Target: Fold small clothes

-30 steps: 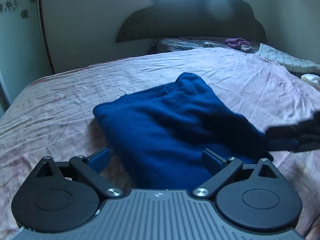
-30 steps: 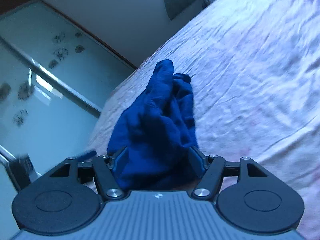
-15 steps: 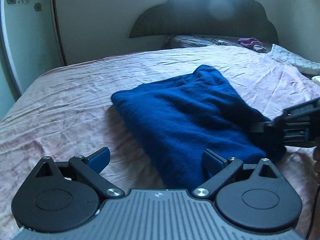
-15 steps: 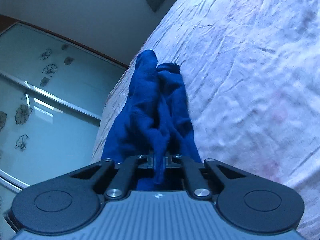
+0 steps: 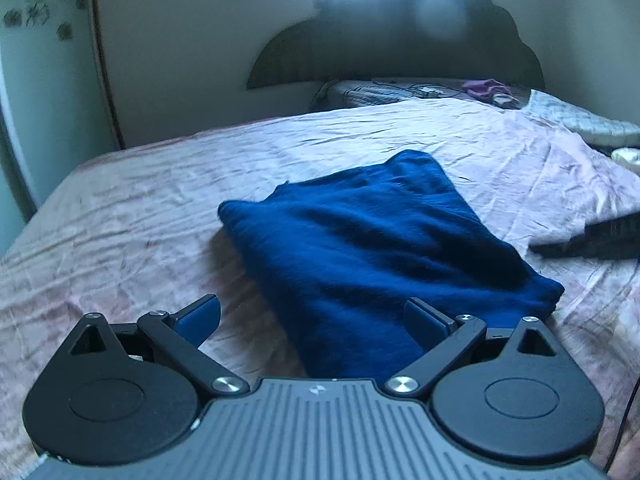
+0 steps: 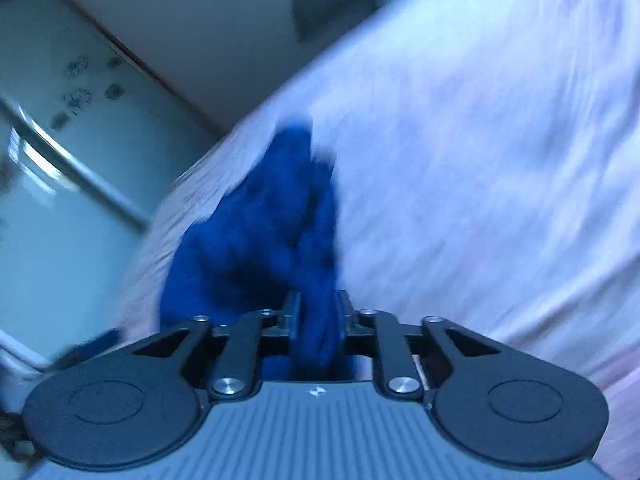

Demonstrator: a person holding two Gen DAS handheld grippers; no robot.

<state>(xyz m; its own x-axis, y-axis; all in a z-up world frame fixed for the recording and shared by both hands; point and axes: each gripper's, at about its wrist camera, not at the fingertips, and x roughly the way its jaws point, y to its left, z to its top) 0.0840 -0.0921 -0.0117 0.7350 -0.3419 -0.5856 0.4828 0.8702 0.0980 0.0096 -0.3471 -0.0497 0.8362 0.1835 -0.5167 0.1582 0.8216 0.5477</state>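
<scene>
A folded dark blue knitted garment (image 5: 384, 256) is lying on a wrinkled pale pink bedsheet (image 5: 140, 240), roughly in the middle of the bed's width and reaching toward its near edge, well short of the dark scalloped headboard (image 5: 400, 40) at the far end. The black two-finger left gripper (image 5: 316, 316) is hovering over the garment's near end with its blue-padded jaws standing wide apart; the cloth is running between them, but neither pad is pressing on it. In the right wrist view, which is blurred, the black two-finger right gripper (image 6: 318, 322) is sitting at the garment's right near corner with a bunched ridge of the blue fabric between its narrow jaws, and those jaws are opening; whether the pads are still pinching the cloth cannot be told through the blur. Seen from the left wrist, that gripper is showing only as a dark smear at the sheet's right edge, just beside the garment.
</scene>
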